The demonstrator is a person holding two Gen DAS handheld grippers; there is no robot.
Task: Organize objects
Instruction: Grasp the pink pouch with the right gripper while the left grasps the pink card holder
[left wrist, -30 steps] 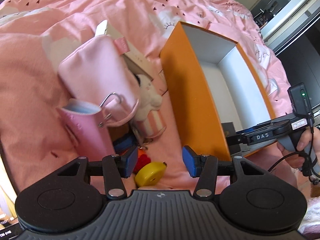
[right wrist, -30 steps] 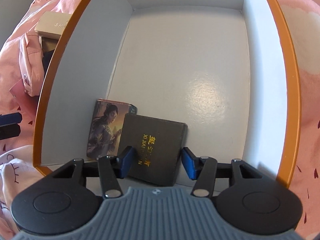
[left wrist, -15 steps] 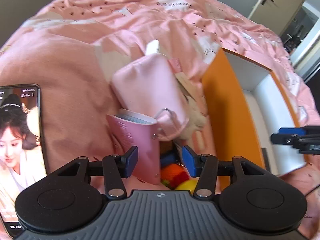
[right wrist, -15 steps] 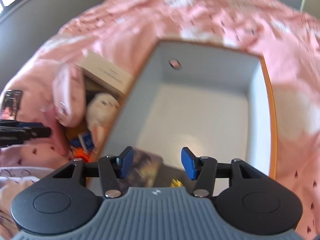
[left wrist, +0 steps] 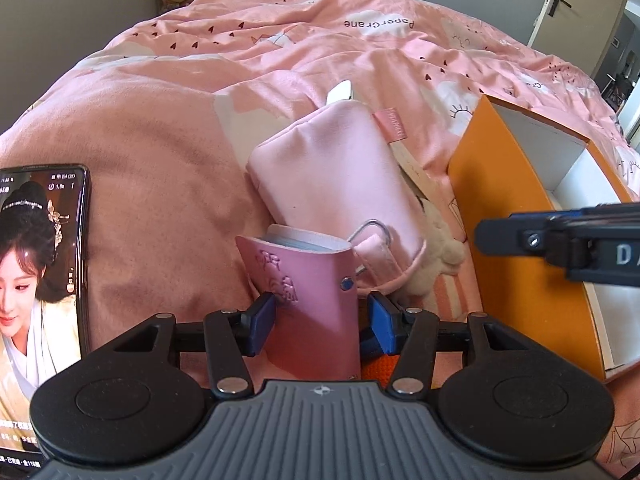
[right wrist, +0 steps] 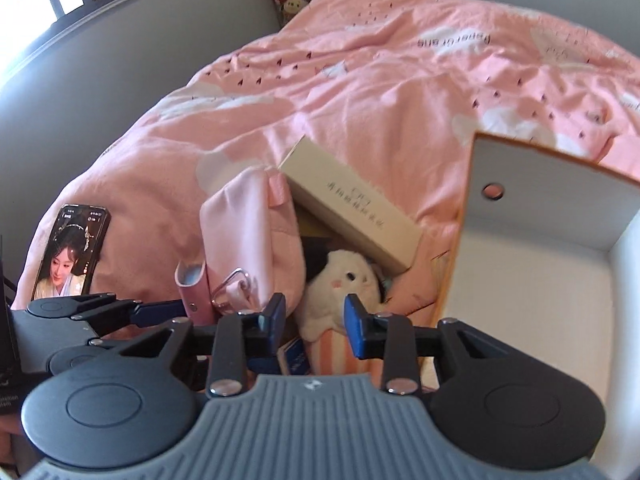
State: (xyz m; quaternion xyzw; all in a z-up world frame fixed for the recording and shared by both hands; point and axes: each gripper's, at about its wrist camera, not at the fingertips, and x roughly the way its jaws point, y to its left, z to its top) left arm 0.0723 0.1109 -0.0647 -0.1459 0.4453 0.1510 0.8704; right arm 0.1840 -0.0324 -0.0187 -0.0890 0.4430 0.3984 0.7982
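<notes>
Orange box (left wrist: 516, 264) (white inside) shows only bare floor and walls.

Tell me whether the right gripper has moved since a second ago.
Yes. The right gripper, its jaws closing on nothing, has left the orange box and now hangs left of it, over the plush toy.

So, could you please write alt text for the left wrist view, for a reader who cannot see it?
The left gripper frames an upright pink card holder, its jaws opening around it. Behind lies a pale pink pouch on a pink duvet, with a lit phone at the left. An open orange box stands at the right, and the right gripper reaches across it.
</notes>
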